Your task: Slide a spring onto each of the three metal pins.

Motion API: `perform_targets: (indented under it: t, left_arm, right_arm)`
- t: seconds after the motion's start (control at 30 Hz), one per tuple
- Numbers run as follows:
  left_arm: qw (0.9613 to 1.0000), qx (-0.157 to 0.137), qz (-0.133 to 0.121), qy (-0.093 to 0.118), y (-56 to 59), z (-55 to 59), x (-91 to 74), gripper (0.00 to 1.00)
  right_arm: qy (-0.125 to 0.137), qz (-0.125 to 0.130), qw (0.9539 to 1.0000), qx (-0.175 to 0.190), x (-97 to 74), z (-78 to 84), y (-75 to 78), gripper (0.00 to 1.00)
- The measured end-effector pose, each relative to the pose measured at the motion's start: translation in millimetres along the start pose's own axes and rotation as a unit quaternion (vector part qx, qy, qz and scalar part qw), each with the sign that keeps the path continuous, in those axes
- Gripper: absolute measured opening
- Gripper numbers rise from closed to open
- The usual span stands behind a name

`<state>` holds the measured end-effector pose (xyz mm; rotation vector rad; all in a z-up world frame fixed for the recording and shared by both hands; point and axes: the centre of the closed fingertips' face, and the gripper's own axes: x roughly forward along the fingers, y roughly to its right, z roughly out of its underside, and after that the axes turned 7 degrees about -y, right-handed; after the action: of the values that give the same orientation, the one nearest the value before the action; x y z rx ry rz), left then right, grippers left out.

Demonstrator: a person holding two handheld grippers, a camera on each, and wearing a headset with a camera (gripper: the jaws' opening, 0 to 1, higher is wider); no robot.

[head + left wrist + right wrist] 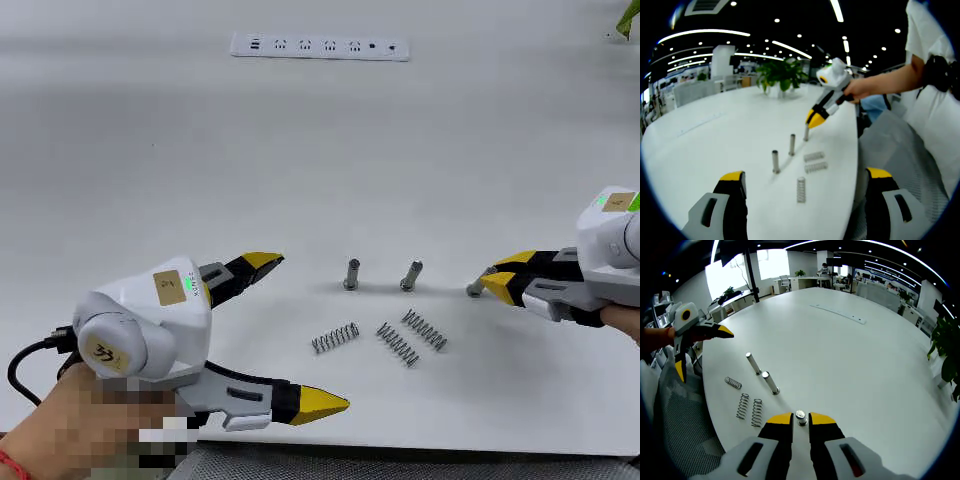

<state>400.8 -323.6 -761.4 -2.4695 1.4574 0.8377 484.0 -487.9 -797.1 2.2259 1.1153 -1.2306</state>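
Right gripper (489,272) pinches one pin (474,289), left gripper (313,331) gapes wide open, springs (397,343) lie loose on the table (300,160).

Third pin (473,290) partly hidden between the right tongs (490,272).

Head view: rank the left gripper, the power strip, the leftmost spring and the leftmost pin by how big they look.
1. Left gripper, though it is nearest the camera.
2. Power strip, farthest away.
3. Leftmost spring.
4. Leftmost pin, upright and foreshortened, so its margin below the spring is unsure.
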Motion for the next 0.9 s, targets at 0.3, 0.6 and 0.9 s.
perform_targets:
  t: [0.3,0.6,0.9]
  left_arm:
    - [1.0,0.003,0.0,-0.002,0.2,-0.1,0.8,1.0]
    - [1.0,0.005,0.0,-0.004,0.8,-0.6,2.3,1.0]
    - [1.0,0.006,-0.005,-0.003,-0.5,-2.0,2.3,1.0]
  right_arm:
    - [0.006,-0.004,1.0,-0.002,-4.6,-1.5,-3.1,0.2]
    - [0.014,-0.009,0.9999,0.003,-11.0,-0.5,-2.5,0.23]
    - [0.025,-0.013,0.9996,-0.008,-15.4,-0.4,-0.9,0.29]
